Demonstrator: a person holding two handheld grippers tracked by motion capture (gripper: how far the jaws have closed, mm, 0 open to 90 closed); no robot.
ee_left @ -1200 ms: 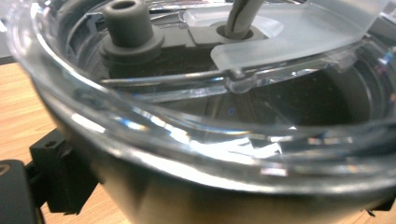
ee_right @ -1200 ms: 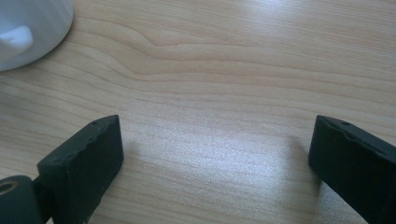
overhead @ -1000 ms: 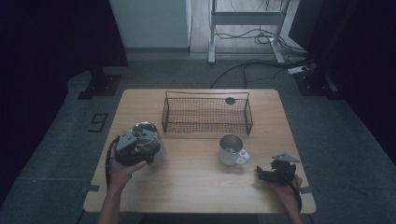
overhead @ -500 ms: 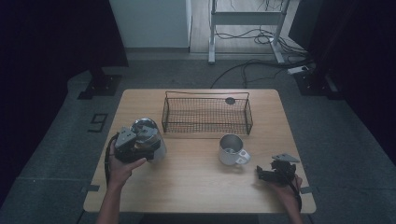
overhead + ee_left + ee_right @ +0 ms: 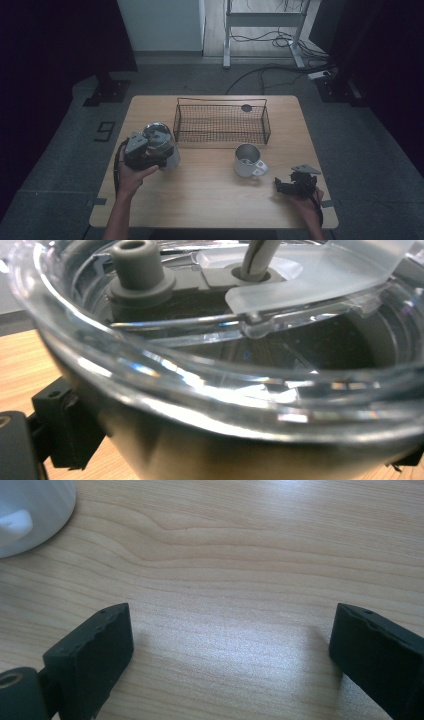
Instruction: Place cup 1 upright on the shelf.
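A steel tumbler [image 5: 161, 141] with a clear lid stands at the left of the table [image 5: 210, 200], and my left gripper [image 5: 154, 157] is shut on its body. In the left gripper view the tumbler [image 5: 225, 390] is very close, its lid carrying a grey stopper [image 5: 134, 262]; one black finger [image 5: 62, 430] presses its left side. A metal mug [image 5: 247, 161] with a handle stands right of centre. My right gripper [image 5: 283, 185] rests low near the front right edge, open, with bare wood between its fingers [image 5: 95, 650]. The mug [image 5: 30, 515] sits just beyond it to the left.
A black wire basket [image 5: 221, 122] stands at the back middle of the table, with a small dark round object [image 5: 246, 107] by its far right corner. Cables and a stand's legs lie on the floor behind the table.
The left gripper and the tumbler have shifted very slightly. The right gripper and the mug have stayed put.
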